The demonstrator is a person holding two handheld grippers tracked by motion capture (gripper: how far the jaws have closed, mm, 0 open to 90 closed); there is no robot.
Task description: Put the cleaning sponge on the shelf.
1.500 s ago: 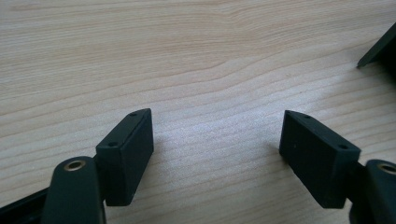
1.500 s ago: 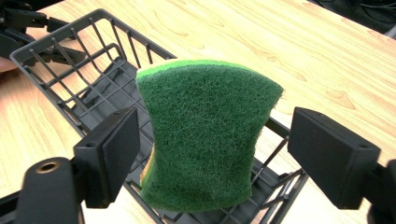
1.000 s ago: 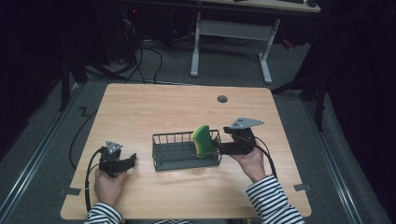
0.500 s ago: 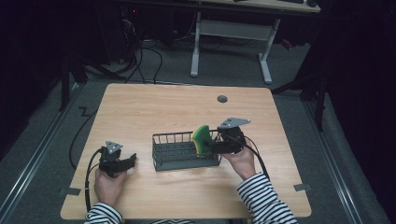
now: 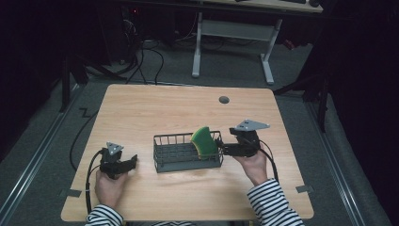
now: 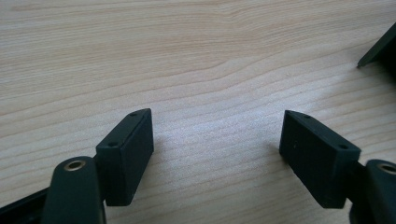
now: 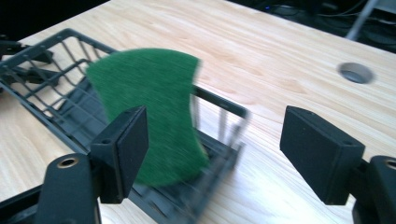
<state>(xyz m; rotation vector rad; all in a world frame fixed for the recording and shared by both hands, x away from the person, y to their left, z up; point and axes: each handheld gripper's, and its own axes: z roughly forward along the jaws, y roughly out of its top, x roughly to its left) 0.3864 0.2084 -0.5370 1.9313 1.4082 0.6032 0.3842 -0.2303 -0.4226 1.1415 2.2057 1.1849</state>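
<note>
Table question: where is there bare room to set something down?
The far half of the table is bare wood, bordered by the back edge, the round hole and the wire basket. A bare strip also runs along the near edge between the sleeves. It is crowded around the basket, where the sponge and right gripper sit; the left gripper rests beside it.

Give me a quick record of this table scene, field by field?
Surface: light wooden table
Container: dark wire basket
Contents: green curved scouring sponge, standing at the basket's right end
Left gripper: fingers open, over bare wood
Right gripper: fingers open, beside the sponge
Extra: round cable hole
</note>
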